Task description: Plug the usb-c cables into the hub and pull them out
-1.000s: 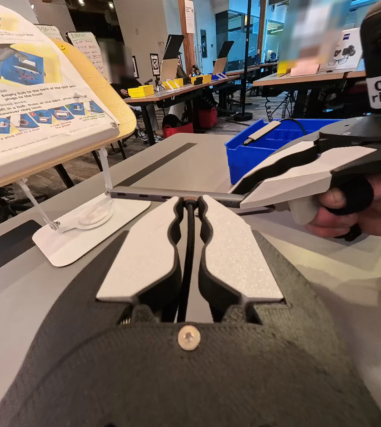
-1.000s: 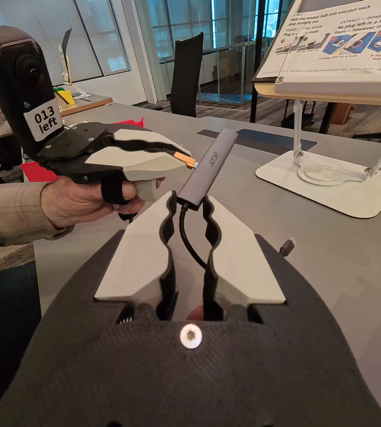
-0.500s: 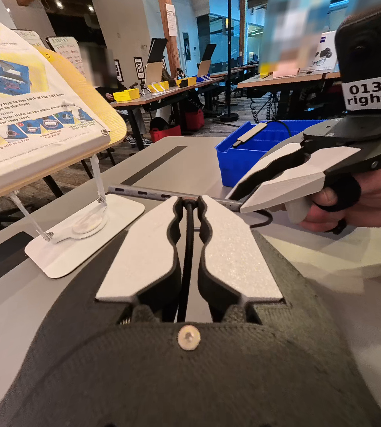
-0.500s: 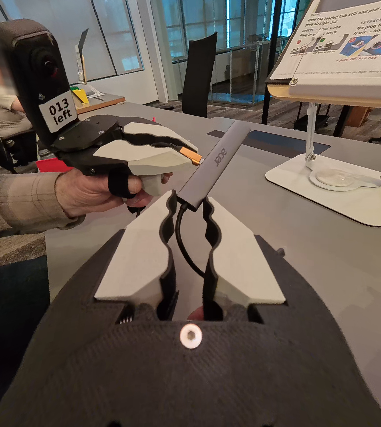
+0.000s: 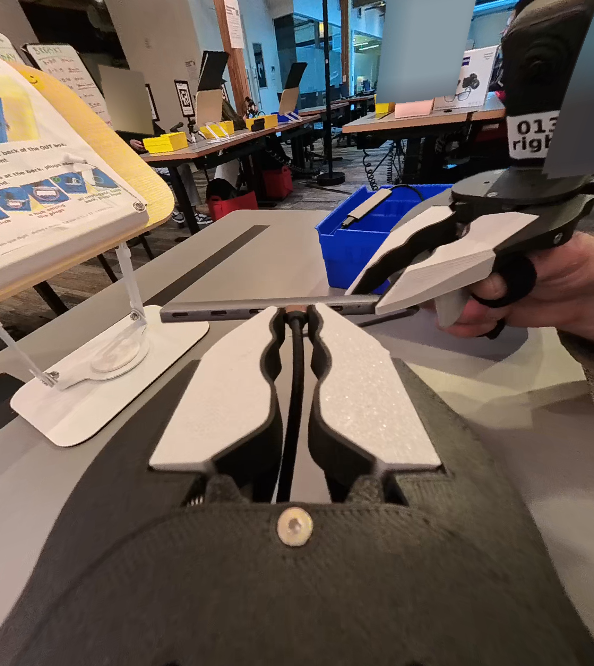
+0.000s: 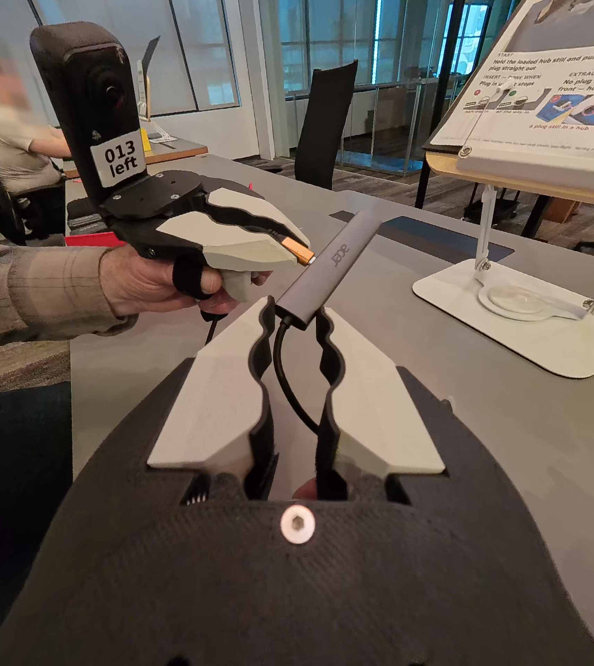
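1. In the left wrist view, we see our left tongs (image 5: 293,319) closed on a black usb-c cable (image 5: 293,389), whose copper-coloured plug (image 5: 295,309) sits between the tips.
2. The plug meets the near edge of the grey hub (image 5: 266,308); whether it is seated in a port we cannot tell from this angle.
3. The hub is held level above the grey tabletop (image 5: 252,266), and its right end is clamped in the right tongs (image 5: 369,301), carried by a hand (image 5: 558,292).
4. Left of the hub stands a white stand base (image 5: 83,407) carrying an instruction board (image 5: 36,187); behind the hub's right end is a blue bin (image 5: 346,245).
5. In the right wrist view, our right tongs (image 6: 293,317) grip the near end of the hub (image 6: 331,266), and the hub's own black lead (image 6: 284,374) curls back between the fingers.
6. The left tongs (image 6: 297,248) hold the copper plug (image 6: 297,251) with its tip at the hub's left side edge.
7. The stand base (image 6: 526,324) lies to the right of the hub on the tabletop (image 6: 468,414).
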Motion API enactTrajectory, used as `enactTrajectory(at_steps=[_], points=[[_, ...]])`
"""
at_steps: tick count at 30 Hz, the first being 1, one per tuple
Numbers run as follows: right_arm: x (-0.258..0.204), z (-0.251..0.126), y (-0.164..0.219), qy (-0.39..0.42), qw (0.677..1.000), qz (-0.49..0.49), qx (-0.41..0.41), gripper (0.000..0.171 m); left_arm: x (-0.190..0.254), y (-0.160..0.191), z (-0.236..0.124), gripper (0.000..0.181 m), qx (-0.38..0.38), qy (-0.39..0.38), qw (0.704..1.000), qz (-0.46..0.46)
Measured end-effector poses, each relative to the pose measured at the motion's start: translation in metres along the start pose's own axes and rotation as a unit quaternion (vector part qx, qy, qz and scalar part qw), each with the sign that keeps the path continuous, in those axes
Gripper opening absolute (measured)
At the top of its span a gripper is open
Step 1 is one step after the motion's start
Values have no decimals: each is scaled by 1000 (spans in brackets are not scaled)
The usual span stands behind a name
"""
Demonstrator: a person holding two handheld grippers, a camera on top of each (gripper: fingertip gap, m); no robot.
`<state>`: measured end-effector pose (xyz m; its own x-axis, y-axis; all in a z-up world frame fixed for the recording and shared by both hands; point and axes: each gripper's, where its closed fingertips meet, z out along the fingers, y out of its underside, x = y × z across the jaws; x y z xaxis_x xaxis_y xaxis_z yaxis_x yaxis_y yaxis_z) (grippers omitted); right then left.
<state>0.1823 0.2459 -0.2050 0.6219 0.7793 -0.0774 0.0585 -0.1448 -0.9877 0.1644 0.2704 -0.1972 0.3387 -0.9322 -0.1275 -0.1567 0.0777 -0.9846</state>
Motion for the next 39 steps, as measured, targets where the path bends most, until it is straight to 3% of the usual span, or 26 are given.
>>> enactTrajectory(at_steps=[14, 24, 34, 39], points=[[-2, -1, -6, 6, 1000, 11, 4, 20, 0, -4, -1, 12, 29, -50, 998, 18], [-5, -2, -12, -17, 1000, 3, 8, 20, 1, -11, -3, 12, 46, -17, 999, 1], [-1, 1, -14, 3, 1000, 18, 22, 21, -4, -13, -4, 12, 39, -49, 998, 21], [-1, -4, -13, 5, 1000, 20, 18, 27, 0, -17, -8, 12, 22, -43, 996, 74]])
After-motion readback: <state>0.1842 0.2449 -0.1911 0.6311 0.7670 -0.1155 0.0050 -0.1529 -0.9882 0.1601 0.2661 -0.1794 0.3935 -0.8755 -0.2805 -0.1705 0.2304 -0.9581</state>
